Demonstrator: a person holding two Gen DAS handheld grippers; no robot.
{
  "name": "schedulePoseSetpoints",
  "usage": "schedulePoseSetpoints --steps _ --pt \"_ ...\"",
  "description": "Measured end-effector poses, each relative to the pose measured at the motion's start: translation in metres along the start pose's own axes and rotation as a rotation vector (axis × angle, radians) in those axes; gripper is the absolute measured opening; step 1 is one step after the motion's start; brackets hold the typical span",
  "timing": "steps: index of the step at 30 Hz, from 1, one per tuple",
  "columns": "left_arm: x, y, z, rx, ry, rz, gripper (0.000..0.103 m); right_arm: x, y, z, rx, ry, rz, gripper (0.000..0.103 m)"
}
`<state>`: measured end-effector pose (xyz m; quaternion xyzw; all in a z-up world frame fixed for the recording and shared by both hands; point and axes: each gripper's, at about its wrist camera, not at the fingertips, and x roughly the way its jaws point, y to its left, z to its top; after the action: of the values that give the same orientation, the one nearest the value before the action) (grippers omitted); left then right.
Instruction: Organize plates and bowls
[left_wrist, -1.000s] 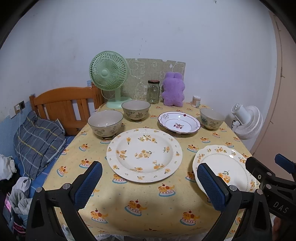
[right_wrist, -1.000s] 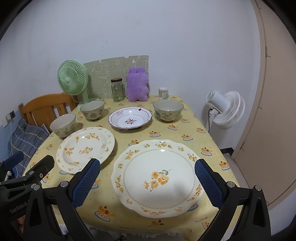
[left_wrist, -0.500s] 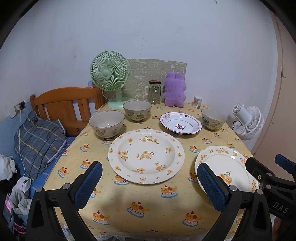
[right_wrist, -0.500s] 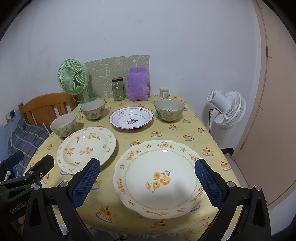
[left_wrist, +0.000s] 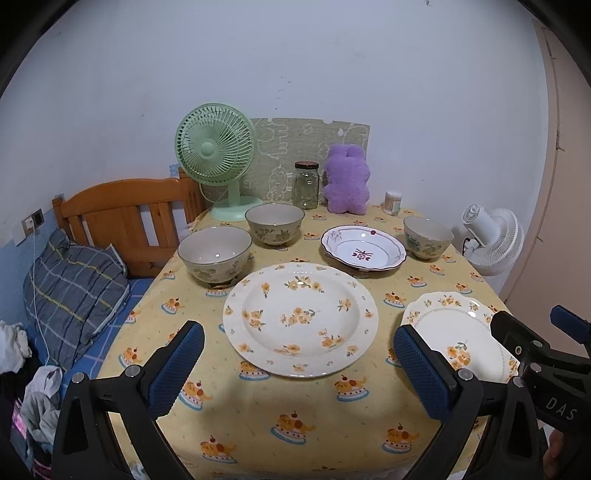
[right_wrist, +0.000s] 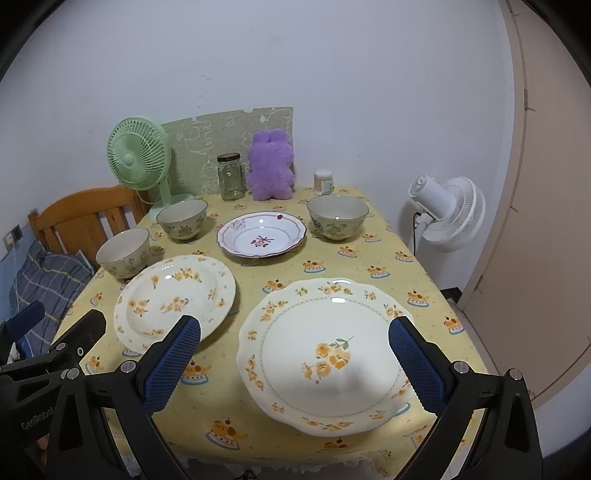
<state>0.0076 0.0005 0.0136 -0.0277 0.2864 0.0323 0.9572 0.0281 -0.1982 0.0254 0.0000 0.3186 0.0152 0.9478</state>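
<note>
Tablecloth (left_wrist: 258, 417), yellow, against white wall; bed (left_wrist: 74, 266) left of it. Your left gripper (left_wrist: 295, 365) and right gripper (right_wrist: 295, 362) both spread, empty.

Left tool (left_wrist: 298, 363) and right tool (right_wrist: 295, 360), black frames, blue textured pads, silver screws, white lettering

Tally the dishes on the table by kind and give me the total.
Bowls: 3 (left bowl, middle bowl, right bowl)
Plates: 3 (yellow-flowered deep plate, scalloped plate, purple-trimmed plate)
Total: 6
</note>
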Motion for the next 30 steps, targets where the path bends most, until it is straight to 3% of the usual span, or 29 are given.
schedulePoseSetpoints --steps 14,26,30 --pt "0.009 0.015 0.017 0.04 0.025 -0.068 0.101 0.008 0.025 0.013 0.049 0.017 -0.069 0.102" --pt "0.024 -0.012 0.025 0.069 0.044 -0.09 0.101 0.016 0.001 0.025 0.095 0.032 -0.12 0.102" --pt "0.034 -0.036 0.022 0.072 0.053 -0.085 0.099 0.03 -0.016 0.026 0.092 0.059 -0.096 0.096"
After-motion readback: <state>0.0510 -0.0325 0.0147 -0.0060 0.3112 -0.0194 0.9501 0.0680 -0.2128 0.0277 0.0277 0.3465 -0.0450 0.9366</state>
